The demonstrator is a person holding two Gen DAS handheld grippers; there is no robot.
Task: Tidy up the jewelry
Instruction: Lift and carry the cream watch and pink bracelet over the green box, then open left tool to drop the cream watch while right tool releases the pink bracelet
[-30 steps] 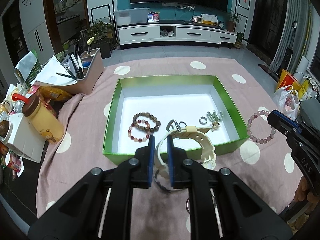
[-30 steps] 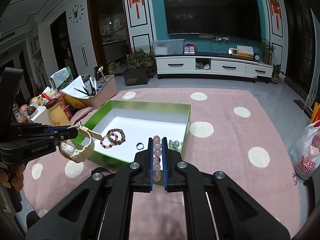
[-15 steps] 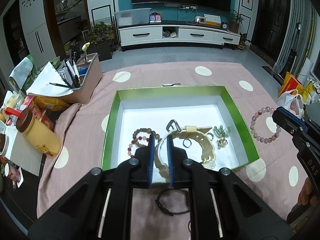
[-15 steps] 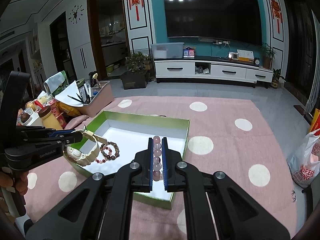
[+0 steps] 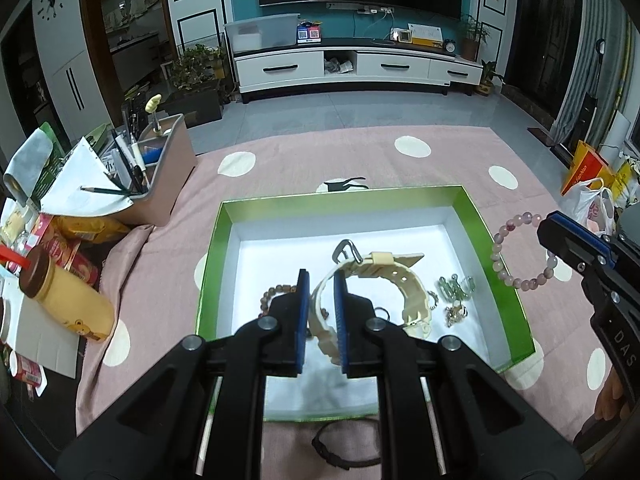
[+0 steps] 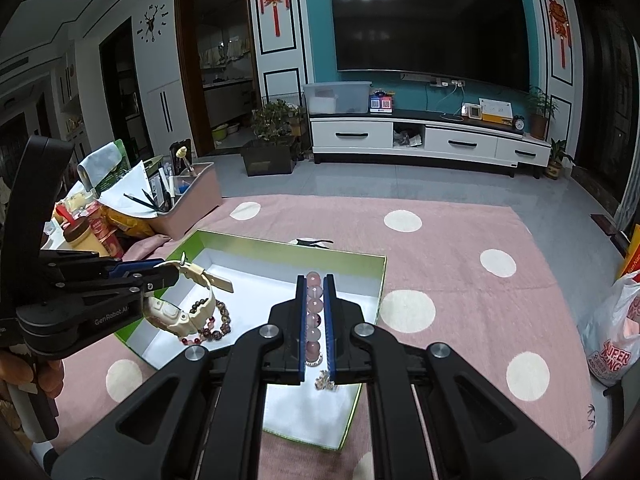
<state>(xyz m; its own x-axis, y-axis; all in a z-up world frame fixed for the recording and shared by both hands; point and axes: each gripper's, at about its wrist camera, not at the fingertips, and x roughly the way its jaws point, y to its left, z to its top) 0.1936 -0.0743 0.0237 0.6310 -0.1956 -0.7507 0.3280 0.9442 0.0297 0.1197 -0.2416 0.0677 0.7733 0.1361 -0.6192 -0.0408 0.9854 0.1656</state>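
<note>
Cream rubber filled the left gripper (image 5: 321, 312): the watch (image 5: 384, 284), clamped by its strap, had moved forward from the green box's (image 5: 472, 212) near rim to hang over its white floor, above the brown bead bracelet (image 6: 216, 320). The right gripper (image 6: 315, 316), closed on the pink bead bracelet (image 5: 516, 256), had likewise advanced over the box's right side, near the rings (image 5: 454, 288).
</note>
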